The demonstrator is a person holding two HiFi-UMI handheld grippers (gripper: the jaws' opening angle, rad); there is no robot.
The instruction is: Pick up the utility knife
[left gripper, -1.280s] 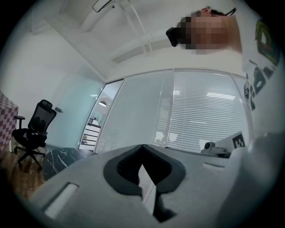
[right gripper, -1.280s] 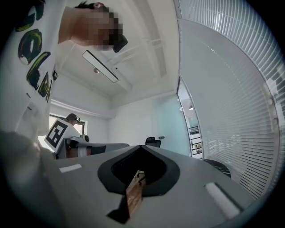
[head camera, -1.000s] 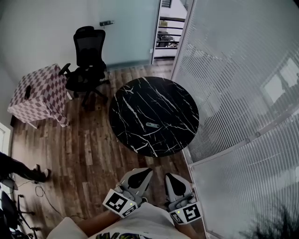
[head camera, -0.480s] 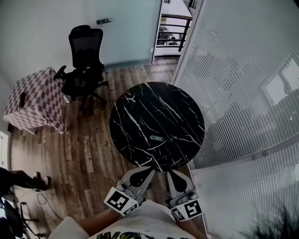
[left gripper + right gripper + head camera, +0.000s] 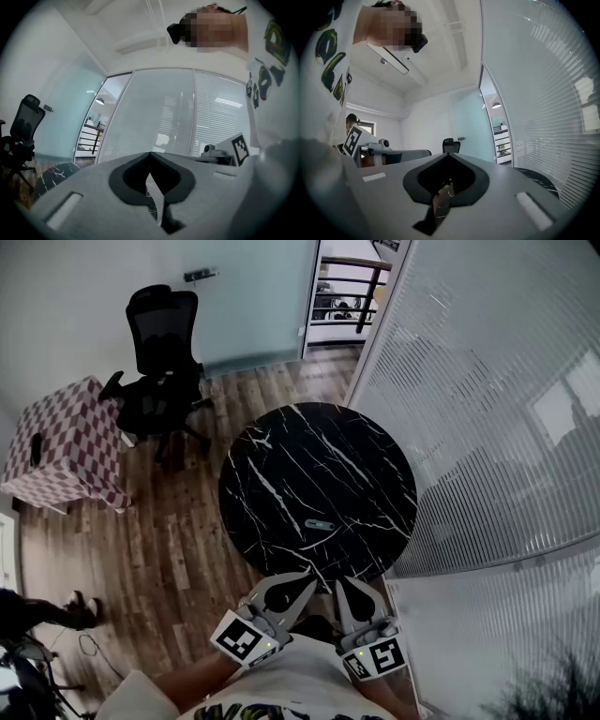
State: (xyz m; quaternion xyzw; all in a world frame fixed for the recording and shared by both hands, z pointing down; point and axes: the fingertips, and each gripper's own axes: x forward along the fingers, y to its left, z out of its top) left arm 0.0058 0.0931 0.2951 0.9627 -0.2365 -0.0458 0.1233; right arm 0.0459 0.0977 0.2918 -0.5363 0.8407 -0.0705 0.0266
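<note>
The utility knife [image 5: 320,525], small and grey, lies flat on the near half of the round black marble table [image 5: 281,465]. My left gripper [image 5: 307,577] and right gripper [image 5: 341,584] are held side by side close to my body, tips at the table's near edge, a short way from the knife. Each is shut with nothing between its jaws. In the left gripper view the left gripper [image 5: 150,154] shows jaws meeting at the tip. The right gripper [image 5: 449,155] looks the same in its own view. Neither gripper view shows the knife.
A black office chair [image 5: 164,352] and a box under a checkered cloth [image 5: 66,442] stand on the wood floor to the left. A glass wall with blinds [image 5: 487,427] runs along the right of the table. A person's feet [image 5: 52,612] show at far left.
The table and knife have drawn closer to both grippers, whose tips now reach the table's near edge. Both stay shut.
</note>
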